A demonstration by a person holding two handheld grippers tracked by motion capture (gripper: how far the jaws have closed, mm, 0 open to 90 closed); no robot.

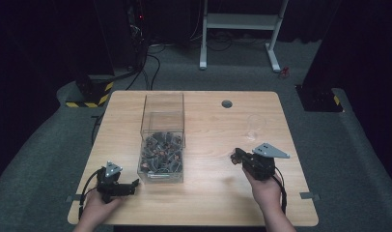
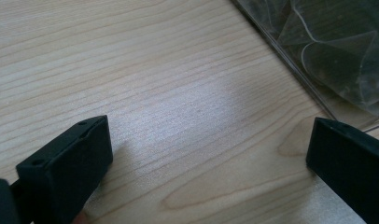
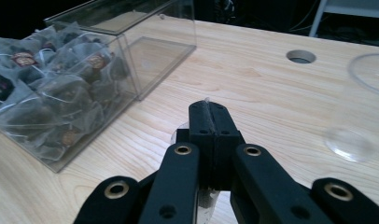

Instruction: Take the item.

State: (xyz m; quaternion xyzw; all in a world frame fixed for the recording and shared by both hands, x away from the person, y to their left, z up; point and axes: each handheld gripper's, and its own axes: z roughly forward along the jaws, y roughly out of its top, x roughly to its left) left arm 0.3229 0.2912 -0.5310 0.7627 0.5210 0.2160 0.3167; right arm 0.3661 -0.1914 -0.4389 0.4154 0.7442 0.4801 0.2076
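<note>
Pale wood-grain rectangular bench point(image 1: 208, 193) with a round grommet hole point(image 1: 227, 104) near its far edge, standing on grey carpet.

Clear plastic rectangular box point(image 1: 162, 140), left of bench centre, long axis running away from the person. Near half packed with translucent sachets of dark contents point(image 1: 161, 152); far half looks bare. In the right gripper view the box point(image 3: 145, 51) sits left and ahead, sachets point(image 3: 47, 93) pressed against its near wall.

Clear stemmed glass point(image 1: 254, 126) upright on the right side of the bench, beyond the right hand. Its round foot point(image 3: 350, 142) and part of its bowl show at the right edge of the right gripper view.

Left black claw point(image 1: 134, 184) held low over the near-left bench, just beside the box's near-left corner, pointing toward it. In the left gripper view the 2 jaws stand wide apart, bare wood between them, the box wall point(image 2: 290, 60) at upper right.

Right black claw point(image 1: 234, 155) held right of the box, apart from it, pointing left. Its 2 jaws are pressed together; a thin translucent scrap point(image 3: 180, 135) sticks out around them, seemingly pinched. What it is cannot be told.
</note>
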